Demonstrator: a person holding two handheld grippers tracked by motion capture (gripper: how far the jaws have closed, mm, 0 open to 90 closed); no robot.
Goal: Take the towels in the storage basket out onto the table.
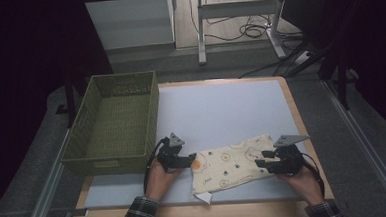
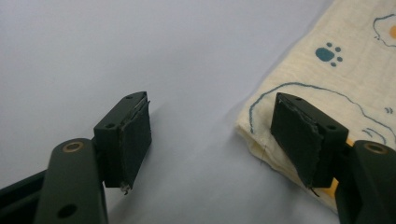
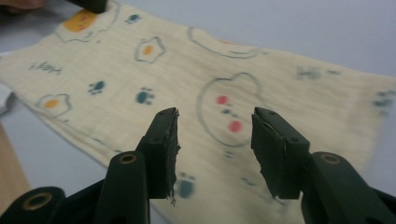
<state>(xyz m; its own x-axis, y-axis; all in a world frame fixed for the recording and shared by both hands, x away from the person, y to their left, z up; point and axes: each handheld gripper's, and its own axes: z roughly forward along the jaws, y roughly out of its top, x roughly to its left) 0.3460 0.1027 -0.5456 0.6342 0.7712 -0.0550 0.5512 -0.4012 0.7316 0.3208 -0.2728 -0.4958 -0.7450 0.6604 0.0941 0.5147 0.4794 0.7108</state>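
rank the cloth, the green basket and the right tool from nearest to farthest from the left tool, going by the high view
1. The cloth: its left end lies right at the left tool.
2. The green basket: just behind and left.
3. The right tool: over the cloth's far right end.

Rig and sleeves

Both grippers black: left gripper (image 1: pixel 189 159), right gripper (image 1: pixel 260 162), each topped by a grey three-cornered plate and trailing a black cable. Jaws carry brass-ringed pivots, small screw holes and worn dark pads (image 2: pixel 135 140) with frayed edges. Plaid sleeves (image 1: pixel 139 215), dark and light check.
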